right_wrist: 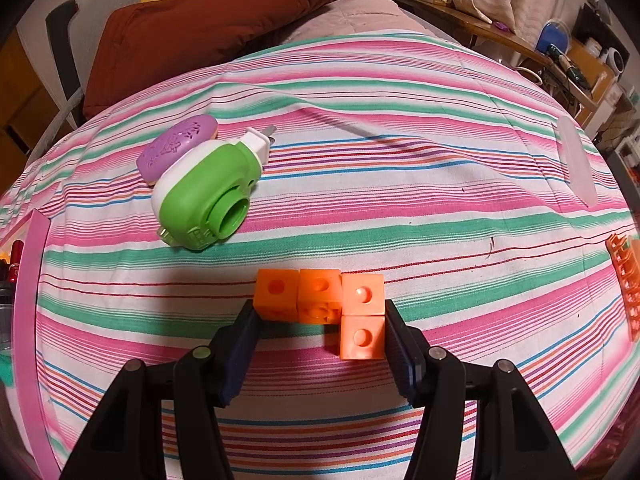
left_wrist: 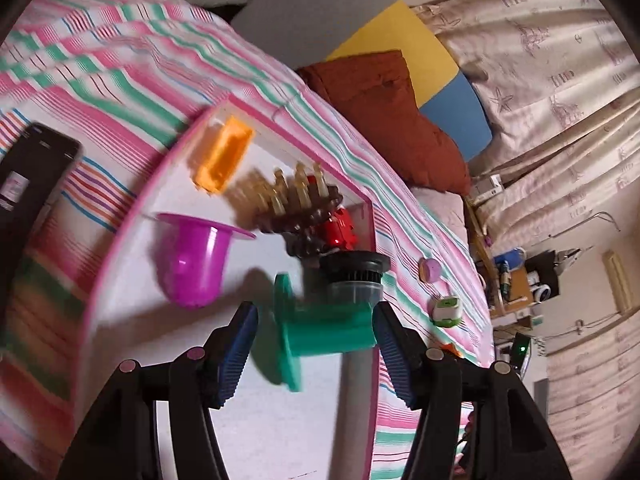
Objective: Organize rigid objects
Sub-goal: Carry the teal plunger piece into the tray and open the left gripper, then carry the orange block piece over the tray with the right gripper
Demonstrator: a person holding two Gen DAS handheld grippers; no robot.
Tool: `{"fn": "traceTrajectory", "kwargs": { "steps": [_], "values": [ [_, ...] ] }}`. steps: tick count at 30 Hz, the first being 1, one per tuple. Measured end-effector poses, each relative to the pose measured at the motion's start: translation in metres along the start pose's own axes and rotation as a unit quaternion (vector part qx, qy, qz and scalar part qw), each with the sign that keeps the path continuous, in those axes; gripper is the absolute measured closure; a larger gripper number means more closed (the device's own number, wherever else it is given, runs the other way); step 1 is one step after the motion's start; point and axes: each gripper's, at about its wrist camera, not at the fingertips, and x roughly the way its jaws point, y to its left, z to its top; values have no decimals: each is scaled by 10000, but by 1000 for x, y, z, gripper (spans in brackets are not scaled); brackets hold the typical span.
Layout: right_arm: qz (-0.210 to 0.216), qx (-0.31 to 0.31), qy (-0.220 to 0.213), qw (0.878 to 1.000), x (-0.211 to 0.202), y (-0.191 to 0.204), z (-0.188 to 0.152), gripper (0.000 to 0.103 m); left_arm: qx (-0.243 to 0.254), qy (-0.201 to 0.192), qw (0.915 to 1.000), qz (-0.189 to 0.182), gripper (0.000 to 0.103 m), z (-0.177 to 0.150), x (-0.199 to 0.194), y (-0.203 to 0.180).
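Jaws of the left gripper [left_wrist: 316,356] stand wide, with a teal flanged spool [left_wrist: 320,330] lying between them: its right end meets the right pad, while a gap separates its flange from the left pad [left_wrist: 236,356], so nothing clamps it. It lies in the lower middle of the left wrist view, on the white floor of a pink-rimmed tray [left_wrist: 120,240]. Just above it sits a black-capped clear jar [left_wrist: 354,280], then a brown comb-like clip [left_wrist: 296,212] and a red toy [left_wrist: 344,232]; a purple cup [left_wrist: 196,264] lies to the left and an orange box [left_wrist: 222,156] at upper left. All of this is blurred.

Partly open, the right gripper [right_wrist: 320,344] brackets an L of four orange linking cubes [right_wrist: 320,298] at lower centre of the right wrist view. Both pads touch the outer cubes (how firmly, I cannot tell). These cubes lie on a striped bedspread [right_wrist: 400,160]. Up and left lies a green-and-white plug-in device [right_wrist: 204,196] touching a purple oval case [right_wrist: 176,144]; a clear plastic strip [right_wrist: 576,160] lies at right, and a rust-red cushion [right_wrist: 208,20] at top.
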Motion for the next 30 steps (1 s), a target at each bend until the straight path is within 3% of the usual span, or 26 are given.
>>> {"fn": "traceTrajectory", "kwargs": {
  "steps": [5,9,17,22,30],
  "values": [
    [16,28,-3,10000,0,0,0,43,416,-304,9985,161,43,-6,-24,-14],
    [138,177,0,9997,-2,-5,0,43,1044,-631,9903,667,43,-15,-41,-28],
    [334,445,-178,9983,-16,-15,-1,44,1486,-500,9838,864,43,-37,-49,-28],
    [691,436,-446,9957,-35,-6,-8,43,1880,-515,9761,963,43,-53,-57,-31],
    [1144,-265,-718,9905,-57,44,-26,43,2211,-557,9675,1092,43,-66,-64,-30]
  ]
}}
